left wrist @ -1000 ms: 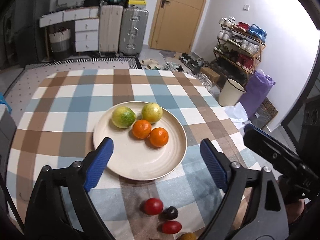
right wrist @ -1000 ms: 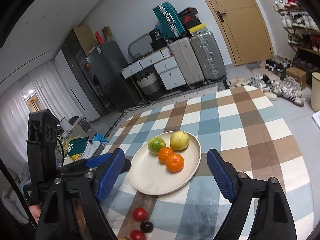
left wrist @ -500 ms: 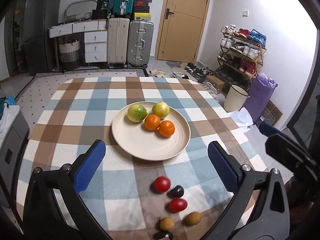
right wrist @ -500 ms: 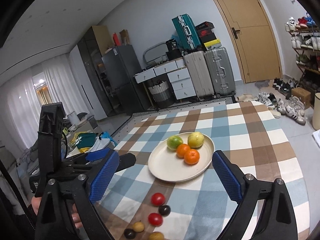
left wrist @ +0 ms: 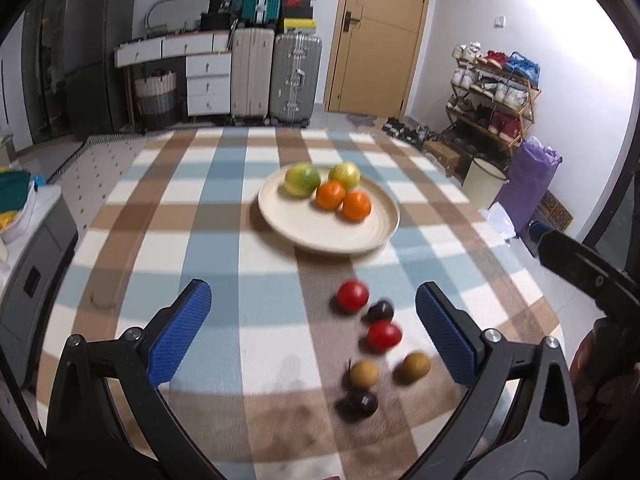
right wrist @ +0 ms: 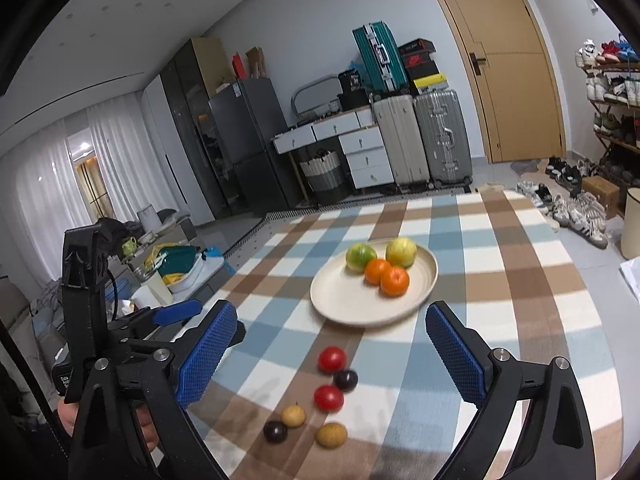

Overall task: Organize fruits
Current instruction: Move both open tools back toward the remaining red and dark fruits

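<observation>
A cream plate (left wrist: 312, 232) (right wrist: 340, 304) on the checked tablecloth holds two oranges (left wrist: 344, 200) (right wrist: 386, 276) and two yellow-green citrus fruits (left wrist: 302, 179) (right wrist: 401, 251). Nearer to me, small fruits lie loose on the cloth: two red ones (left wrist: 352, 295) (right wrist: 332, 359), two dark ones (left wrist: 380, 311) (right wrist: 345, 380) and two tan ones (left wrist: 416, 366) (right wrist: 331, 435). My left gripper (left wrist: 314, 334) hangs open over the near cloth, nothing between its blue pads. My right gripper (right wrist: 332, 356) is open too, above the loose fruits and apart from them.
The round table's edge (left wrist: 540, 292) drops off to the right, with a white bin (left wrist: 486, 182) and a purple bag (left wrist: 532, 184) on the floor. Suitcases (left wrist: 276, 76) and drawers stand by the far wall. The other hand-held gripper (right wrist: 100, 320) shows at the left.
Both grippers have drawn back from the plate, which now looks smaller and farther. More loose fruits have come into view near me. Both pairs of jaws have spread a little wider.
</observation>
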